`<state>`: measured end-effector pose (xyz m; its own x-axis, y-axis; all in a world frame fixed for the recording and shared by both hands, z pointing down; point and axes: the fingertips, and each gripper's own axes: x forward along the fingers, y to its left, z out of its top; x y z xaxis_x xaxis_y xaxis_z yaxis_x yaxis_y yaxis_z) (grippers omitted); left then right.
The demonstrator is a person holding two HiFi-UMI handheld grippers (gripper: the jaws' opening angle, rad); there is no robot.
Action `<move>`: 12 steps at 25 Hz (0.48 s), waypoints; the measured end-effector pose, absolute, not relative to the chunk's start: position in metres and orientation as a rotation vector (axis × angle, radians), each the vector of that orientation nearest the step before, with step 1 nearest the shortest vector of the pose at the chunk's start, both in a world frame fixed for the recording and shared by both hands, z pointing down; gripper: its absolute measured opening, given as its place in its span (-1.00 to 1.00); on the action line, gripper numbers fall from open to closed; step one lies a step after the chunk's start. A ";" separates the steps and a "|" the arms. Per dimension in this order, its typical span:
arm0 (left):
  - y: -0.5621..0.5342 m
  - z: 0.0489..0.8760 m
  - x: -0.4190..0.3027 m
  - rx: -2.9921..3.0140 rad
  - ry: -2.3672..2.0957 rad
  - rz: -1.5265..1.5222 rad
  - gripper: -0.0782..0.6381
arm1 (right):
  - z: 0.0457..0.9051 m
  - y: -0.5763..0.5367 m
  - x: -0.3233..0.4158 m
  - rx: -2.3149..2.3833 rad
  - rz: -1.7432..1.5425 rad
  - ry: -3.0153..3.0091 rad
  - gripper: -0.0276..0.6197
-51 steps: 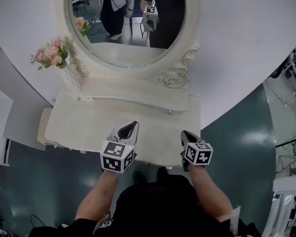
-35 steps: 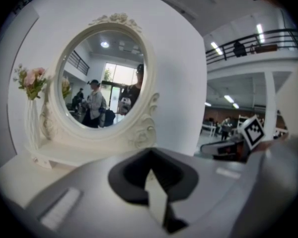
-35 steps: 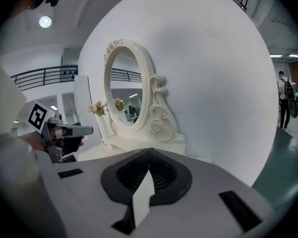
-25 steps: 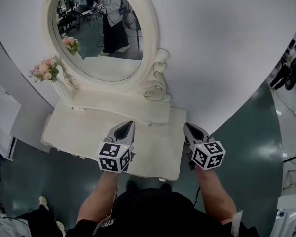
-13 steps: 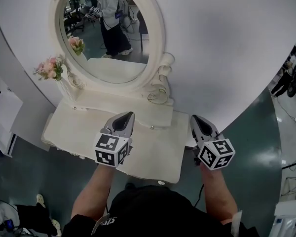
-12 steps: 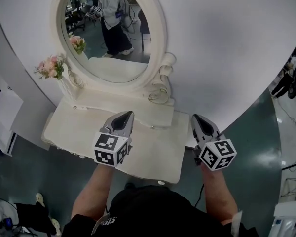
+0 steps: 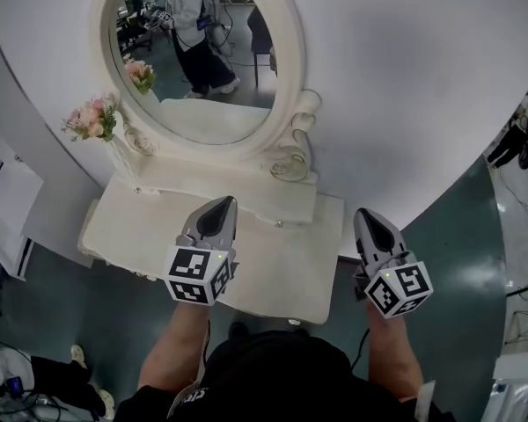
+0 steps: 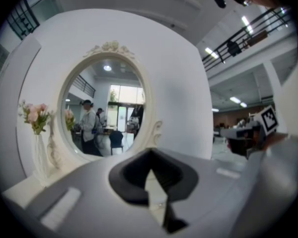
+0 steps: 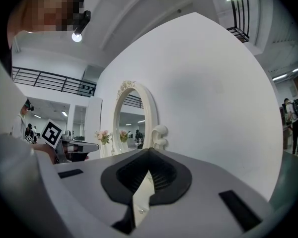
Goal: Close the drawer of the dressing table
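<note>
Grey plastic jaws pressed together and holding nothing: that is my left gripper (image 7: 218, 206), poised above the cream top of the dressing table (image 7: 273, 271) and pointing to 12 o'clock. At its 3 o'clock, well apart, my right gripper (image 7: 370, 220) is likewise closed and empty, hanging past the table's right-hand edge over the dark green floor (image 7: 462, 253). Each gripper's own view shows its two pads meeting at the tip with only the room beyond them. The black-and-white marker cubes sit at the rear of both tools, towards 6 o'clock, with my bare forearms running back from them.

Below the tabletop's near edge, at 6 o'clock from the left gripper, lies the drawer; only its small knob (image 7: 289, 323) peeps out, and the front looks pushed in as far as I can tell from above. Neither gripper touches the table.

At 12 o'clock stands the oval mirror (image 7: 198, 104) in its carved cream frame, reflecting a standing person (image 7: 189, 25). Pink flowers (image 7: 92, 120) in a slim pale vase stand on the table at 10 o'clock, beside the frame. A curved white wall (image 7: 405, 77) backs it all.
</note>
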<state>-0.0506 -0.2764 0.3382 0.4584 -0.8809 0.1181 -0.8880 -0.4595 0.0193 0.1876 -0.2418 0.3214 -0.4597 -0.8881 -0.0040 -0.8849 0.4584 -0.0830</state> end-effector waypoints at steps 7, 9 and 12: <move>-0.274 0.347 -0.062 2.583 -1.610 0.151 -0.76 | 0.330 -0.238 0.192 -1.636 -0.119 2.635 -0.93; -0.273 0.347 -0.061 2.584 -1.607 0.157 -0.76 | 0.327 -0.237 0.192 -1.621 -0.133 2.626 -0.93; -0.272 0.347 -0.060 2.590 -1.595 0.172 -0.76 | 0.323 -0.237 0.192 -1.612 -0.147 2.613 -0.93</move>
<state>-0.0600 -0.2722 0.3474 0.4469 -0.8827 0.1454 -0.8934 -0.4488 0.0214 0.1923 -0.2371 0.3235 -0.4480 -0.8940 -0.0077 -0.8875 0.4458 -0.1170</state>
